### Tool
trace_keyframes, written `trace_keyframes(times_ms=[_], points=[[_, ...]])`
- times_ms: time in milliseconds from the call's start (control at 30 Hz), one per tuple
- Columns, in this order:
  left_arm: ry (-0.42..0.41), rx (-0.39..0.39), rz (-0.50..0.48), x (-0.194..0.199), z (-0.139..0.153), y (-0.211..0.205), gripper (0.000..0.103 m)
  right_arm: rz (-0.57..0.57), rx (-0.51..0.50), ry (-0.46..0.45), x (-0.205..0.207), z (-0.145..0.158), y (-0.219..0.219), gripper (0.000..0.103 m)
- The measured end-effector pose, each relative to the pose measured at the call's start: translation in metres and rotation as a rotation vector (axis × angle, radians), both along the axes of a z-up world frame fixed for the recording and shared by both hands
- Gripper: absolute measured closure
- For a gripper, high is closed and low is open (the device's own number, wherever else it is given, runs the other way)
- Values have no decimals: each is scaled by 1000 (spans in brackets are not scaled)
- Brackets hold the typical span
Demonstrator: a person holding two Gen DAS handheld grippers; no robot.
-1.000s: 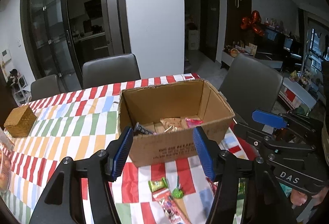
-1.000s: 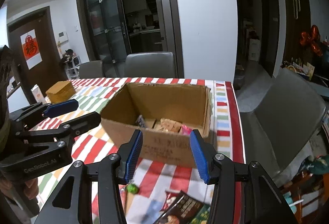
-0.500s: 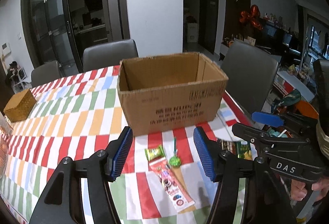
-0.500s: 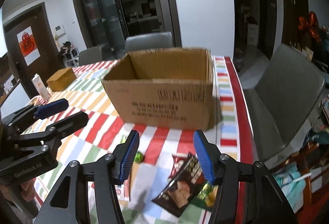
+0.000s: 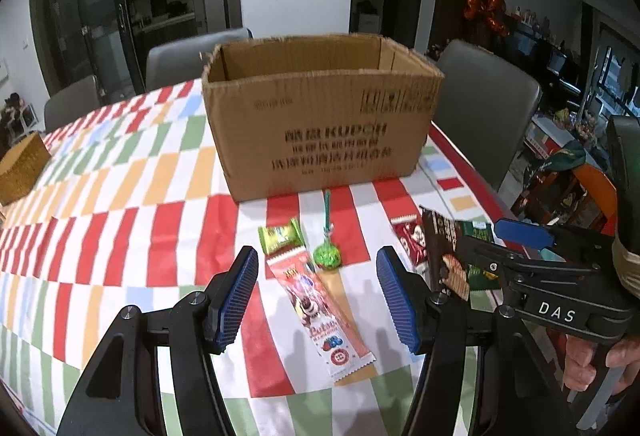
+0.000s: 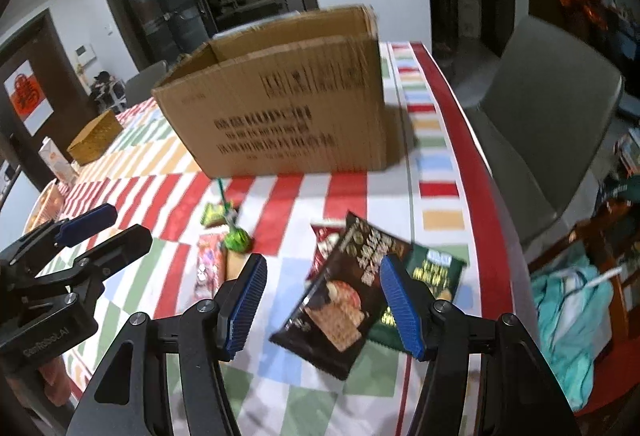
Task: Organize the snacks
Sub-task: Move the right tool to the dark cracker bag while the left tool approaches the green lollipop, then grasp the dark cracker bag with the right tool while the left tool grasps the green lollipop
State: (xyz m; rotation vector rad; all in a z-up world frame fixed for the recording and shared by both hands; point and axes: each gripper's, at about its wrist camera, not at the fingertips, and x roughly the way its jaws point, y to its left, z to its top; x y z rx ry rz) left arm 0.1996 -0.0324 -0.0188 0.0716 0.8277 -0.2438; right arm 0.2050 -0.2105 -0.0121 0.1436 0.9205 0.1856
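You held both tongs, left (image 5: 316, 300) and right (image 6: 322, 306), apart and empty above loose snack packets, the right's having just widened over the dark glossy biscuit packet (image 6: 344, 296), whose slick overlapping neighbour might lift too.

Both grippers have dropped from above the cardboard box (image 5: 320, 116) toward the snacks lying in front of it, so the box's inside is no longer visible. The left gripper (image 5: 316, 300) now hangs over the long pink wrapper (image 5: 320, 304). The right gripper (image 6: 322, 306), whose jaws have just been opening, hangs empty over the dark biscuit packet (image 6: 344, 296).
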Motion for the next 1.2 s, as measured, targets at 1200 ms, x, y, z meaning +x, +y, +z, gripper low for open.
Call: trace_keyframes(times_ms=[1200], points=[[103, 1, -79, 63, -75, -15, 52, -83, 122, 157, 42, -63, -11, 43]])
